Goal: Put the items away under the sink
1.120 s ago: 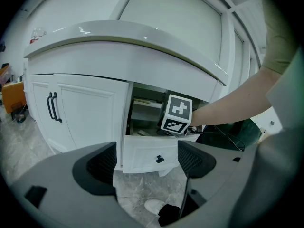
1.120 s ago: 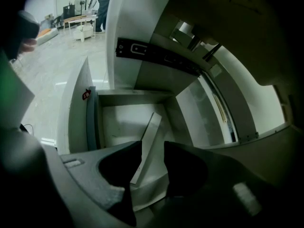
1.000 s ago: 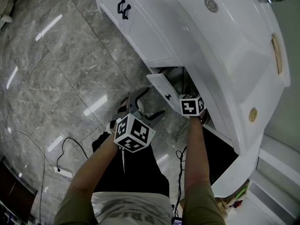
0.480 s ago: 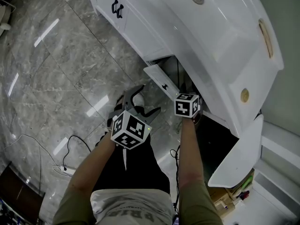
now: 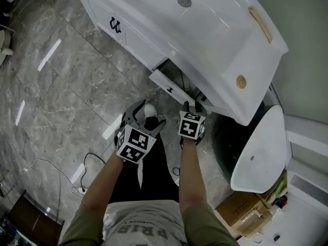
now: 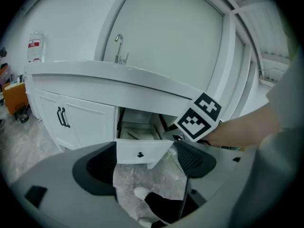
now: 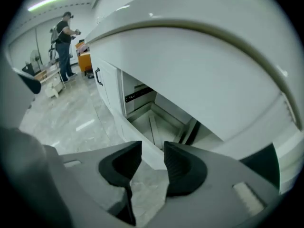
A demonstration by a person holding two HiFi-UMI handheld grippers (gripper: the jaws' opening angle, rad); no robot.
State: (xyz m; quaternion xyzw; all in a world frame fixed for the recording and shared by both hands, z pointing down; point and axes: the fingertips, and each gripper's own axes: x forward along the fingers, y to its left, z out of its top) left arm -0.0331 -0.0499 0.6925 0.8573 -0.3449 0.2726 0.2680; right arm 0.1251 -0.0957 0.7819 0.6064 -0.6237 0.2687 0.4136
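Note:
A white sink vanity (image 5: 215, 29) runs across the top of the head view, with one small cabinet door (image 5: 166, 86) swung open beneath it. My left gripper (image 5: 147, 116) hangs over the floor before that door, jaws wide apart and empty. In the left gripper view the left gripper (image 6: 145, 151) frames the open door (image 6: 140, 152) and the dark compartment (image 6: 137, 125) behind it. My right gripper (image 5: 190, 106) sits just outside the opening. The right gripper (image 7: 153, 158) shows a narrow gap with nothing in it, facing the bare cabinet floor (image 7: 156, 122). No loose item shows.
Closed doors with black handles (image 5: 115, 25) lie left of the opening. A white toilet bowl (image 5: 261, 147) and a cardboard box (image 5: 241, 209) stand at right. A cable (image 5: 87, 163) trails on the marble floor. A person (image 7: 62, 32) stands far off.
Both grippers have drawn back toward me, away from the cabinet. The right gripper has come out from the opening's edge. The view has swung, so the vanity sits higher.

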